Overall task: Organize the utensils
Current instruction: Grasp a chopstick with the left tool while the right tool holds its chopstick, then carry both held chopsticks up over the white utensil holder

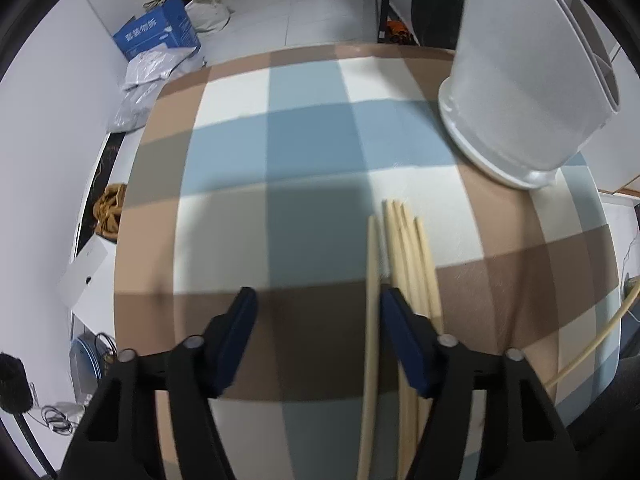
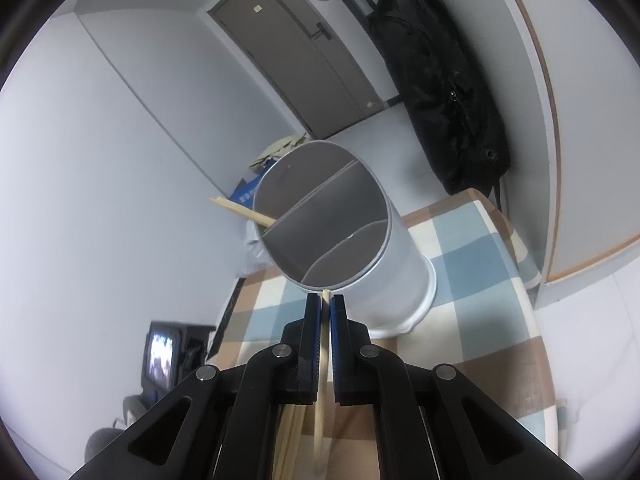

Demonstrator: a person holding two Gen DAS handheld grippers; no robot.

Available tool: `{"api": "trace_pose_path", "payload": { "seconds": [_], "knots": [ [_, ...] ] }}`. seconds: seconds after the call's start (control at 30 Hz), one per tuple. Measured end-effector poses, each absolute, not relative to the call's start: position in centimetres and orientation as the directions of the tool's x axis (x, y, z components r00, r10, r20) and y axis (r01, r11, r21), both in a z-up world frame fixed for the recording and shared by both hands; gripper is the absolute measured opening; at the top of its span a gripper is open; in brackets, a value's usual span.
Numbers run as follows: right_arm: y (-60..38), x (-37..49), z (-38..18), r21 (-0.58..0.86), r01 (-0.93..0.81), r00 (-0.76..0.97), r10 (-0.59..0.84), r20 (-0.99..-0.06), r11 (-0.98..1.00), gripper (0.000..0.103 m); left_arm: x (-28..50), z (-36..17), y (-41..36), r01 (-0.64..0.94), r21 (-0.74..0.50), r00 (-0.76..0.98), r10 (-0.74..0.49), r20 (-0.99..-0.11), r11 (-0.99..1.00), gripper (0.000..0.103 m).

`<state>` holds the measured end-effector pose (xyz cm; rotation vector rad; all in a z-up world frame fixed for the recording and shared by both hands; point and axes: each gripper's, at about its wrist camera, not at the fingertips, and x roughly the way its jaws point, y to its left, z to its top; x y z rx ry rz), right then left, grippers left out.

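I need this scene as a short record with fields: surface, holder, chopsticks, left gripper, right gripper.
surface: checked cloth, blue, white and brown
holder: grey divided holder, upright on the cloth; chopsticks stick out of one compartment
loose chopsticks: bundle lying on the cloth
left gripper: over the cloth, one chopstick between the jaws, pads not pressing it
right gripper: shut on a single chopstick, facing the holder

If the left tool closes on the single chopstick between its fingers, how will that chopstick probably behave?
The chopstick looks like thin, straight wood, so it is probably stiff and very light. It is narrow, so it may slip or pivot in the left tool if pinched off-centre. Pushed sideways on the checked cloth, it would likely slide or roll against the other chopsticks.
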<state>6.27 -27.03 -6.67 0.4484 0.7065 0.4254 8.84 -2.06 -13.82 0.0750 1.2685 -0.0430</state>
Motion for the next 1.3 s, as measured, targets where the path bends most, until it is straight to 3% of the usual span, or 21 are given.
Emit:
{"api": "trace_pose_path", "payload": {
  "seconds": [0.17,0.23,0.33,0.43,0.8,1.03,1.3],
  "knots": [
    [-26.6,6.9,-6.9,0.51,-0.233,0.675,0.516,-0.528,0.828,0.004,9.4,-13.6,-3.3,0.119,0.066,0.306,0.027,-0.952,0.991,0.033],
    [-26.4,7.3,-7.0,0.506,-0.238,0.669,0.517,-0.533,0.829,0.004,9.6,-13.6,-3.7,0.139,0.06,0.298,0.016,-0.954,0.988,0.015],
    [-26.4,7.8,-7.2,0.507,-0.242,0.66,0.523,-0.539,0.827,0.004,9.7,-13.5,-4.2,0.169,0.055,0.29,0.004,-0.957,0.984,0.002],
    [-26.5,8.3,-7.3,0.508,-0.243,0.656,0.526,-0.542,0.826,0.004,9.7,-13.4,-4.2,0.177,0.065,0.301,0.009,-0.954,0.982,0.001],
    [-25.5,8.2,-6.8,0.484,-0.271,0.661,0.526,-0.535,0.832,0.004,9.3,-10.6,-1.4,0.085,-0.092,0.388,-0.118,-0.914,0.992,0.0],
    [-24.6,6.4,-5.7,0.454,-0.317,0.683,0.533,-0.5,0.833,0.004,6.9,-6.2,0.4,0.04,-0.248,0.57,-0.226,-0.79,0.968,0.0],
    [-22.8,4.2,-4.2,0.367,-0.376,0.729,0.516,-0.45,0.851,0.004,5.0,-3.5,1.1,0.078,-0.249,0.683,-0.233,-0.692,0.965,0.0]
  ]
}}
